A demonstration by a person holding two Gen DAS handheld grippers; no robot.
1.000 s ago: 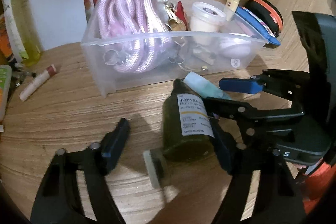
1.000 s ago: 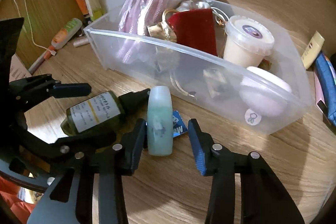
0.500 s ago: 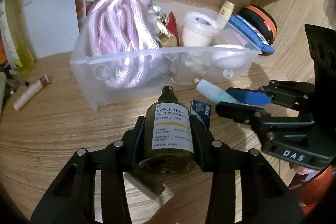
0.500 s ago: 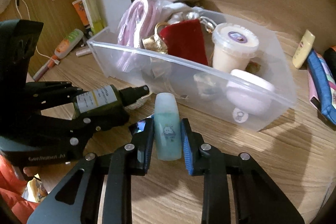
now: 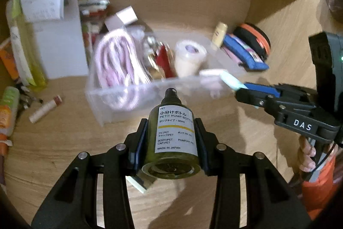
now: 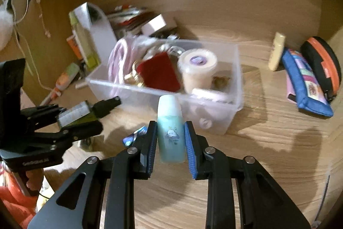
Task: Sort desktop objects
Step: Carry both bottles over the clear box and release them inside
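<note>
My left gripper (image 5: 171, 138) is shut on a dark green pump bottle (image 5: 174, 138) with a white label, held above the wooden desk with its nozzle toward the clear plastic bin (image 5: 128, 98). My right gripper (image 6: 170, 138) is shut on a small pale teal bottle (image 6: 170, 128), also lifted off the desk in front of the bin (image 6: 233, 83). Each view shows the other hand: the right gripper (image 5: 246, 88) with the teal bottle (image 5: 230, 81) at the right, the left gripper (image 6: 75, 119) with the green bottle (image 6: 85, 113) at the left.
The bin holds a pink rope (image 5: 115, 63), a red pouch (image 6: 158, 72) and a white jar (image 6: 197, 65). A blue pencil case (image 6: 304, 83) and an orange-black case (image 6: 323, 63) lie right of it. Tubes, a lip balm (image 5: 46, 108) and a white box (image 5: 57, 40) crowd the left. A small blue packet (image 6: 135, 136) lies on the desk.
Both grippers closed on their bottles, the left on the green one, the right on the teal one, and lifted them off the desk. The view tilted up toward the back wall.
</note>
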